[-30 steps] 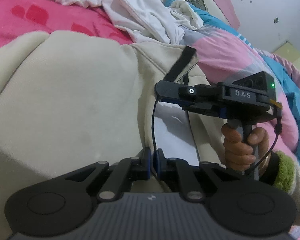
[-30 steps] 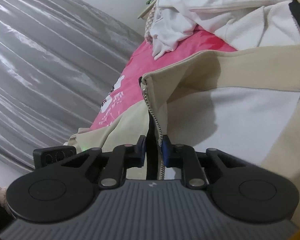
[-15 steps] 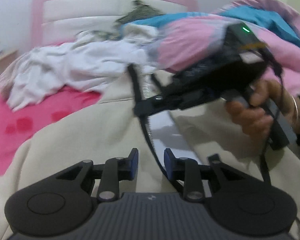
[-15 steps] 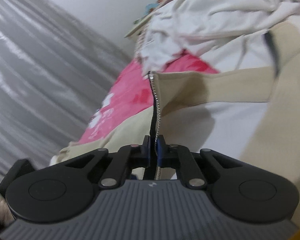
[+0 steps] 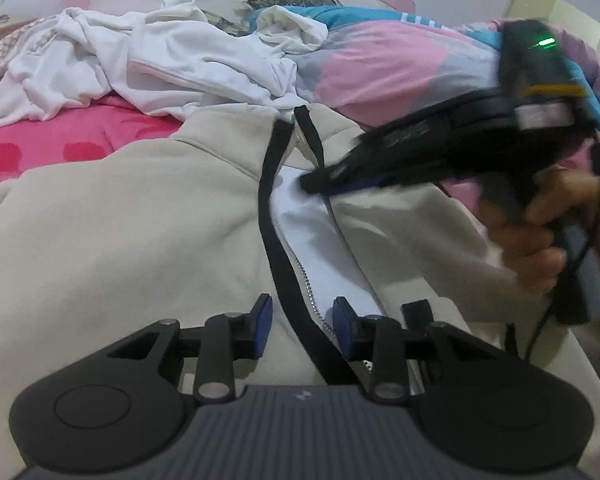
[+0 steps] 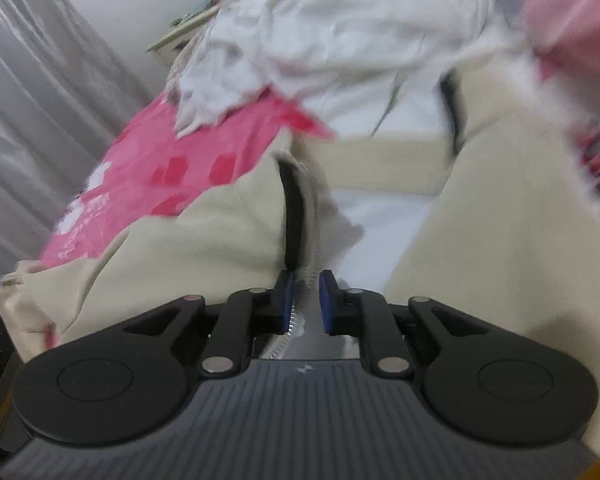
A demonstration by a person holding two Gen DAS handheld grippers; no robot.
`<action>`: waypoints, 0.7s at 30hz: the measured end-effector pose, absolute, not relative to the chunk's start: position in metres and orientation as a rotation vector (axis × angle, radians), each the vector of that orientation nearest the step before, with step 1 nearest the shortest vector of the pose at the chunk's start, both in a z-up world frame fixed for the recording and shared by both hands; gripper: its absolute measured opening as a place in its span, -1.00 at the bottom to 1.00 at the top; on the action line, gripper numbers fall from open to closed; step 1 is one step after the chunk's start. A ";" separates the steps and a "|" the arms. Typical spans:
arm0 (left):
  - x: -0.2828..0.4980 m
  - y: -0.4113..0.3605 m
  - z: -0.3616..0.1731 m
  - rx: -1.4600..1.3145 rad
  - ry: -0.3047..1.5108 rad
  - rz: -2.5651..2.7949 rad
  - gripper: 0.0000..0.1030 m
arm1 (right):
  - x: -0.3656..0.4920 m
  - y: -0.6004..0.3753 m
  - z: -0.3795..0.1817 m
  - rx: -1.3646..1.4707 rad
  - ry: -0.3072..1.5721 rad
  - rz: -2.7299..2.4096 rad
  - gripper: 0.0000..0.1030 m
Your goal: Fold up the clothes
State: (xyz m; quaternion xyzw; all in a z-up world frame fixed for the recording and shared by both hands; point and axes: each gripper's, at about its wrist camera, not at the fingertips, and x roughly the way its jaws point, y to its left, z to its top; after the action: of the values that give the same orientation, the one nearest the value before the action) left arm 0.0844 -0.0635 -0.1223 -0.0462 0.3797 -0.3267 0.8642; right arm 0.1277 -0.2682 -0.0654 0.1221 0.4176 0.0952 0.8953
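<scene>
Both jaws have opened since a second ago; left gripper point(image 5: 302, 326) released the zipper edge and now stands wide, the black placket point(image 5: 269, 216) and zipper teeth running up between its jaws, not pinched. Right gripper point(image 6: 304, 305) sits partly open, jaws either side of the zipper tape without clamping; that view is blurred. Beige jacket point(image 5: 120, 240) lies spread on the bed point(image 5: 60, 140) under and ahead of both jaws, white lining showing between the front panels. White clothes point(image 5: 160, 60) are heaped far beyond the jaws, next to a pink-blue quilt point(image 5: 380, 64).
</scene>
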 end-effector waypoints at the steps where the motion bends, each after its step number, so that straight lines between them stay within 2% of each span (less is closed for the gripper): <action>1: 0.086 -0.065 -0.122 -0.106 0.795 -0.685 -0.34 | 0.122 -0.268 -0.054 0.213 0.828 0.164 -0.73; 6: 0.088 -0.064 -0.122 -0.128 0.797 -0.691 -0.34 | 0.123 -0.243 -0.018 0.156 0.694 0.254 -0.73; 9: 0.087 -0.065 -0.122 -0.117 0.790 -0.691 -0.32 | 0.150 -0.213 -0.040 0.078 0.733 0.328 -0.77; 12: 0.087 -0.065 -0.122 -0.115 0.782 -0.689 -0.31 | 0.187 -0.207 -0.088 -0.011 0.854 0.260 -0.78; 13: 0.087 -0.064 -0.121 -0.120 0.784 -0.690 -0.31 | 0.193 -0.217 -0.096 0.048 0.862 0.261 -0.79; 15: 0.088 -0.060 -0.119 -0.138 0.794 -0.693 -0.31 | 0.190 -0.233 -0.082 0.171 0.875 0.232 -0.77; 19: 0.088 -0.046 -0.110 -0.205 0.830 -0.691 -0.05 | 0.146 -0.267 -0.030 0.223 0.784 0.207 -0.72; 21: 0.083 -0.041 -0.103 -0.240 0.837 -0.702 -0.02 | 0.116 -0.290 -0.007 0.246 0.760 0.165 -0.71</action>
State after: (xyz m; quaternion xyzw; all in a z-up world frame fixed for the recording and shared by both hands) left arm 0.0831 -0.0408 -0.1029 -0.1141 0.3970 -0.3331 0.8476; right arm 0.1164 -0.2901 -0.0069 0.1195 0.3697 0.0800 0.9179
